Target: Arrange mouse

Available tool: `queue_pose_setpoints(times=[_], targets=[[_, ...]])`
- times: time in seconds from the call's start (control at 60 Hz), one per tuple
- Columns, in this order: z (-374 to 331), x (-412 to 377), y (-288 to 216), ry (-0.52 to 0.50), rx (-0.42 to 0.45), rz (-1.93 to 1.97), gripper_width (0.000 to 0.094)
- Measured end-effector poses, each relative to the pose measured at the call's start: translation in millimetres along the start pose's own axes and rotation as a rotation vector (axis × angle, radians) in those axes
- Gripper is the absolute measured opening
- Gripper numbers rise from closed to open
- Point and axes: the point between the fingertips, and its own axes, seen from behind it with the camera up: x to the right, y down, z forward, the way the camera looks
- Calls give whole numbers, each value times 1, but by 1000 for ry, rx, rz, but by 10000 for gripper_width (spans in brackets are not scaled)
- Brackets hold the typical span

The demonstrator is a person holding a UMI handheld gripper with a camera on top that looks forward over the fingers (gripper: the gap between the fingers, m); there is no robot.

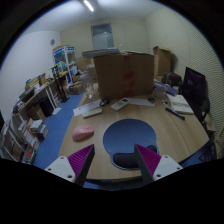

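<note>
A pink mouse (pixel 83 132) lies on the wooden desk (pixel 96 145), to the left of a dark blue round mouse pad (pixel 129 135) with a black wrist rest (pixel 127 158) at its near edge. My gripper (pixel 114 163) is above the desk's near edge. Its fingers are spread wide, with magenta pads (pixel 81 160) at either side, and nothing is between them. The wrist rest lies just ahead, between the fingertips. The mouse is ahead and left of the left finger.
A white keyboard (pixel 92 109) and papers lie further back on the desk. A large cardboard box (pixel 124 73) stands behind. A monitor (pixel 194 86) is at the right. Shelves and clutter (pixel 30 110) stand at the left, over blue floor.
</note>
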Motion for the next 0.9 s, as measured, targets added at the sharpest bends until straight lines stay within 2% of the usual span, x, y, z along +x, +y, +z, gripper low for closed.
queue_pose_setpoints(times=[0.2, 0.417, 0.633, 0.683, 0.9], targets=[[25, -33, 6, -37, -10, -31, 827], [89, -121, 30, -122, -34, -27, 822], [164, -158, 39, -73, -65, -50, 839], [177, -161, 30, -55, -34, -67, 831], [216, -167, 5, 19, -4, -114, 837]])
